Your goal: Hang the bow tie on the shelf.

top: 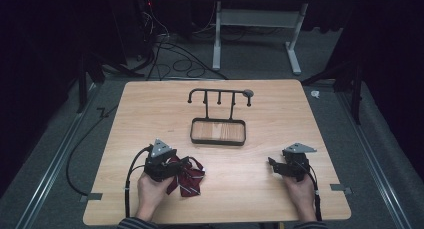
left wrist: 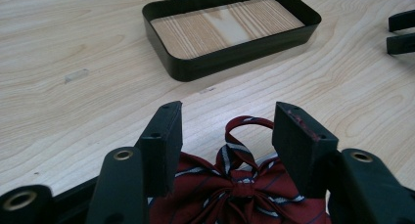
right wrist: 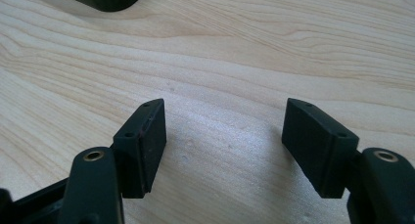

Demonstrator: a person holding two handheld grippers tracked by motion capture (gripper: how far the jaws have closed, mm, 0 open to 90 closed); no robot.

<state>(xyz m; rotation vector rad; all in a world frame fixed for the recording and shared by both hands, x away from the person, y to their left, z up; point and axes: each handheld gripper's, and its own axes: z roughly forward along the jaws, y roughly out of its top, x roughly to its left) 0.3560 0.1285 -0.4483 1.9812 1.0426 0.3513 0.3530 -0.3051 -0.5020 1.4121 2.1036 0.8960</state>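
A dark red bow tie with pale stripes lies on the wooden table near its front left. My left gripper hovers over it, open, with the knot and a loop of the bow tie between and under its jaws, which do not close on it. My right gripper rests low at the front right, open, with bare wood between its jaws in the right gripper view. A black stand with a tray base and a hook bar sits at the table's middle.
The tray lies just ahead of the left gripper, its inside a bare wooden floor. Tips of the right gripper show at that view's right edge. Cables and a white table frame stand on the floor beyond.
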